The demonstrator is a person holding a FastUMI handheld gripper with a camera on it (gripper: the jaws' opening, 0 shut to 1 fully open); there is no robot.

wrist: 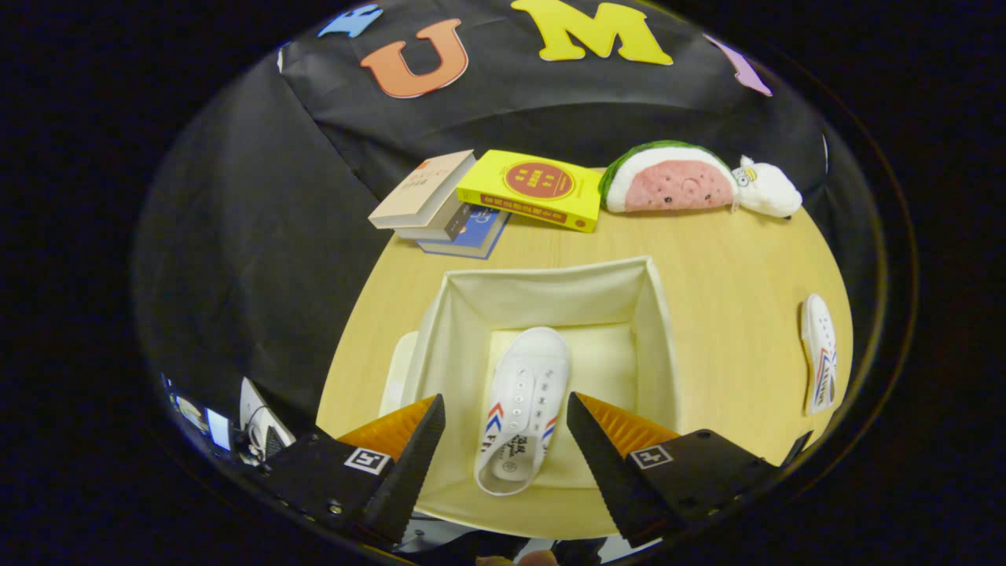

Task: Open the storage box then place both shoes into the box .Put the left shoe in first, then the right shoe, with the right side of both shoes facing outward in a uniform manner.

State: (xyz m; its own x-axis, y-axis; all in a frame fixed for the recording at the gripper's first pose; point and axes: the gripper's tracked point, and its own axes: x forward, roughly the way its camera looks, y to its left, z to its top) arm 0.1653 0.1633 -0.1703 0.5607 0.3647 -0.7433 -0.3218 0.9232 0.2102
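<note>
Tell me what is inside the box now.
One white shoe lies in the box, between the open gripper's fingers. The box floor under it is hidden.

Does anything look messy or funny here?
A little. One shoe lies slanted in the open box, not lined up with its walls. The other shoe lies near the table's far edge. The books are piled crookedly. The gripper hangs open above the box.
</note>
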